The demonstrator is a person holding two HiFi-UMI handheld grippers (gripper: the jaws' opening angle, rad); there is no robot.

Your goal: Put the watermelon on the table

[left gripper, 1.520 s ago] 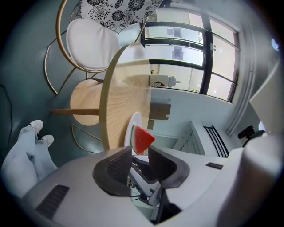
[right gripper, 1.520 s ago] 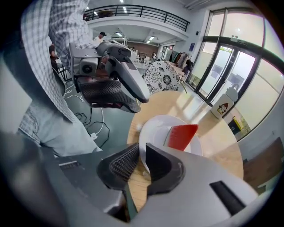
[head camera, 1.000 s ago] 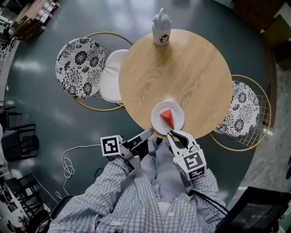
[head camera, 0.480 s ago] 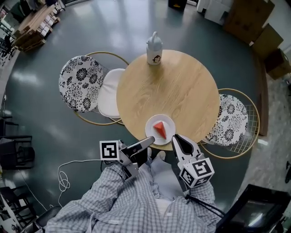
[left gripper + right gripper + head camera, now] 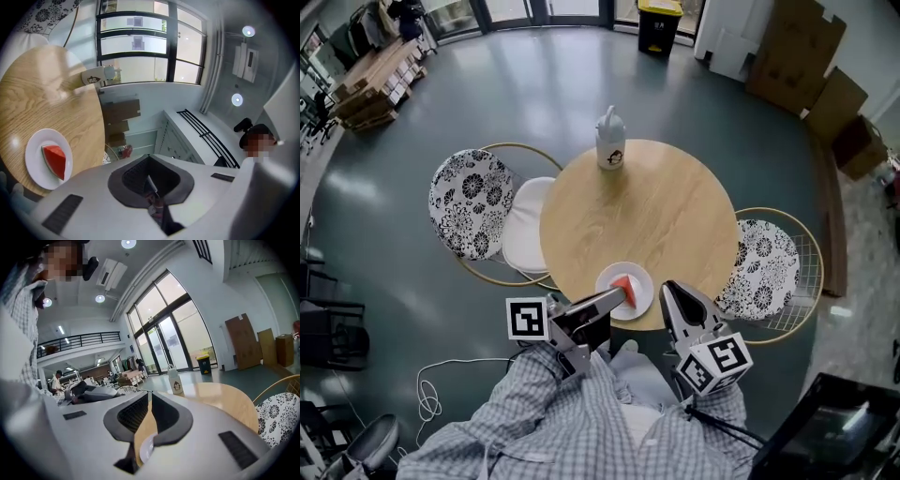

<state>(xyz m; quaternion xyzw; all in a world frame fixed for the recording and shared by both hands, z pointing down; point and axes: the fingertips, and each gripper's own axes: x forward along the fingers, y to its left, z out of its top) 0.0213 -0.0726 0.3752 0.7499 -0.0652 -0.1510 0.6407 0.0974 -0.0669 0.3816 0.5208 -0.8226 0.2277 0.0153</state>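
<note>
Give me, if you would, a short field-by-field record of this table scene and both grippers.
table: round, wooden
watermelon: one red slice, lying on the plate
plate: white, on the table at its near edge, by the person
bottle: white, upright, at the table's far edge
chairs: two with floral cushions, one at each side of the table
left gripper: jaws together, nothing held
right gripper: jaws closing, narrow gap, nothing between them
task state: watermelon sits on the table; neither gripper holds it
</note>
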